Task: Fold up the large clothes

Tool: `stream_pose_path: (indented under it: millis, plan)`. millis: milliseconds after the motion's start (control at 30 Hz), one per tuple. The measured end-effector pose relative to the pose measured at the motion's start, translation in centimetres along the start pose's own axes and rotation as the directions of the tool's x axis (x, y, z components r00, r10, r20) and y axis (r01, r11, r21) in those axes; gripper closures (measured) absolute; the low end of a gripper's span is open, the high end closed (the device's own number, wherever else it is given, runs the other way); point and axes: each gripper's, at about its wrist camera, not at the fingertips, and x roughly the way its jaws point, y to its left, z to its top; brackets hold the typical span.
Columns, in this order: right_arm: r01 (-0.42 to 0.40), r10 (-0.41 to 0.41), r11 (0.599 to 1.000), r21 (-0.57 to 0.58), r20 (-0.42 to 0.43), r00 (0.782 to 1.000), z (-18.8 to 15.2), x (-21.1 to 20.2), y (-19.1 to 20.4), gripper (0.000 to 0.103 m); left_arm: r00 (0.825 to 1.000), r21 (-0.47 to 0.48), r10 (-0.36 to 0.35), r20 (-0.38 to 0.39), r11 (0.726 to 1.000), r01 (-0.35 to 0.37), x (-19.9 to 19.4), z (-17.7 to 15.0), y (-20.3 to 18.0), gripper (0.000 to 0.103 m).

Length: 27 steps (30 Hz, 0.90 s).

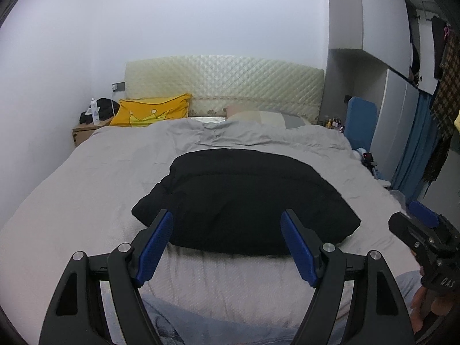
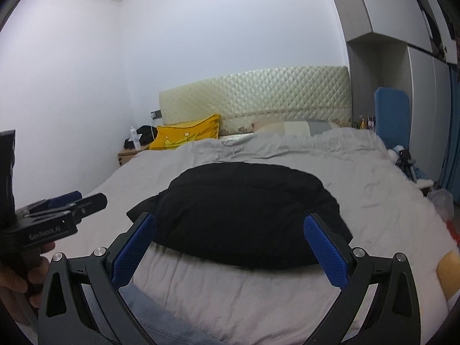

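Note:
A black garment point(image 1: 244, 198) lies folded into a thick bundle on the grey bedspread point(image 1: 95, 172), near the foot of the bed. It shows in the right wrist view point(image 2: 244, 212) too. My left gripper point(image 1: 227, 218) is open and empty, held just short of the bundle's near edge. My right gripper point(image 2: 230, 221) is open and empty, also just in front of the bundle. Each gripper shows in the other's view: the right one point(image 1: 414, 218) at the far right, the left one point(image 2: 83, 201) at the far left.
A yellow pillow point(image 1: 152, 112) and a grey pillow point(image 1: 270, 118) lie by the quilted headboard point(image 1: 224, 80). A nightstand point(image 1: 83, 132) with a bottle stands left of the bed. A wardrobe point(image 1: 402, 100), a blue chair point(image 1: 360, 120) and hanging clothes are at the right.

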Motion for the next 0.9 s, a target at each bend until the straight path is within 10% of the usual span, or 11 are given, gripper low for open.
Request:
stream_pose_path:
  millis: [900]
  plan:
    - [0.056,-0.056,0.998,-0.015,-0.001,0.998,-0.19,0.30,0.36,0.000,1.000,-0.013,0.027,-0.011,1.000,-0.027,0.91,-0.34,0.27,0.025]
